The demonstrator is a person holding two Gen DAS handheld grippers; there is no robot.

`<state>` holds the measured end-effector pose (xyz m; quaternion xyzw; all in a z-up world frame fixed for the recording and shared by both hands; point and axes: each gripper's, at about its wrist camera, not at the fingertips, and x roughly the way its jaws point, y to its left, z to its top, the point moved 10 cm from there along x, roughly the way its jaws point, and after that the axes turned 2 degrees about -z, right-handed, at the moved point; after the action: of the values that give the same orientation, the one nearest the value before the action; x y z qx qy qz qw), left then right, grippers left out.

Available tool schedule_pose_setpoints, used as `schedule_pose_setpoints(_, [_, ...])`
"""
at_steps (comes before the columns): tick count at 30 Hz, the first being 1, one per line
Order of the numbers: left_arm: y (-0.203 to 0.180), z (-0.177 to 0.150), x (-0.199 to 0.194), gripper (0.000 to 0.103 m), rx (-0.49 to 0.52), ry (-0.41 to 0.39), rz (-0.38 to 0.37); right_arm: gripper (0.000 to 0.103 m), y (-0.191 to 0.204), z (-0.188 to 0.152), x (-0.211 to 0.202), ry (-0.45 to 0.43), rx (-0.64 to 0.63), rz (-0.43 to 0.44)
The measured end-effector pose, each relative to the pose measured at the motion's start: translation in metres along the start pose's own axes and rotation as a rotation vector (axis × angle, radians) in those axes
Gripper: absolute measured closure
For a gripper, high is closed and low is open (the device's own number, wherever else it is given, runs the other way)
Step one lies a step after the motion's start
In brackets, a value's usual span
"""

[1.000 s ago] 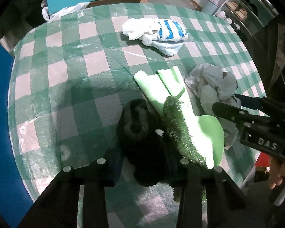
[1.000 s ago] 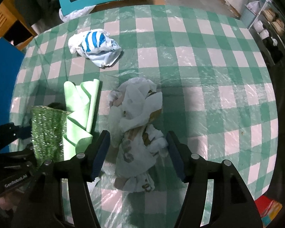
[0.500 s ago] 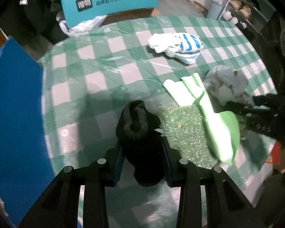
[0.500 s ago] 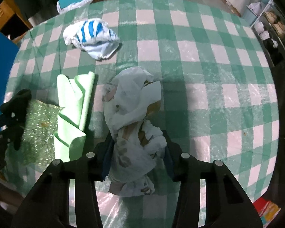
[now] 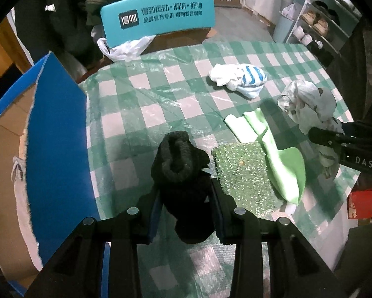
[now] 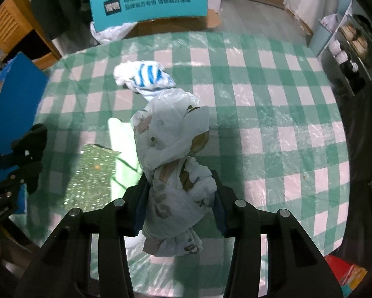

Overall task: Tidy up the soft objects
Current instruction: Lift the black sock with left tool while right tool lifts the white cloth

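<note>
Left wrist view: the left gripper [image 5: 186,198] pinches a black knitted sock [image 5: 181,171] at lower centre, above the checked tablecloth [image 5: 136,114], with a glittery green cloth [image 5: 243,173] just right of it. Right wrist view: the right gripper [image 6: 178,203], its jaws having just closed, clamps a crumpled pale patterned cloth [image 6: 171,154] at centre frame, a blue-striped white cloth [image 6: 143,77] lying beyond it.

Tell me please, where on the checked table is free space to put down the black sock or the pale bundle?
Free: the wide stretch of table right of the pale bundle, and the strip between the blue board and the black sock. Crowded: the middle, where the striped cloth, green cloth and glittery green pad lie.
</note>
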<state>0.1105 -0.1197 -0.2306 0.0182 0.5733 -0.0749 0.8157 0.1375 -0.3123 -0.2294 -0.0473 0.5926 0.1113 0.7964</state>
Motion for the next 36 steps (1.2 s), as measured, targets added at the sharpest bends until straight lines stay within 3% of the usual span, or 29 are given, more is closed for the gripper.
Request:
schedule_pose_setpoints(19, [0.011, 0.001, -0.057, 0.067, -0.011, -0.095, -0.025, 0.059, 0.052, 0.013, -0.058, -0.121, -0.093, 0.052])
schedule_pose_setpoints(36, [0.029, 0.003, -0.095, 0.067, -0.007, -0.171, 0.000, 0.059, 0.100, 0.026, -0.084, -0.165, -0.166, 0.101])
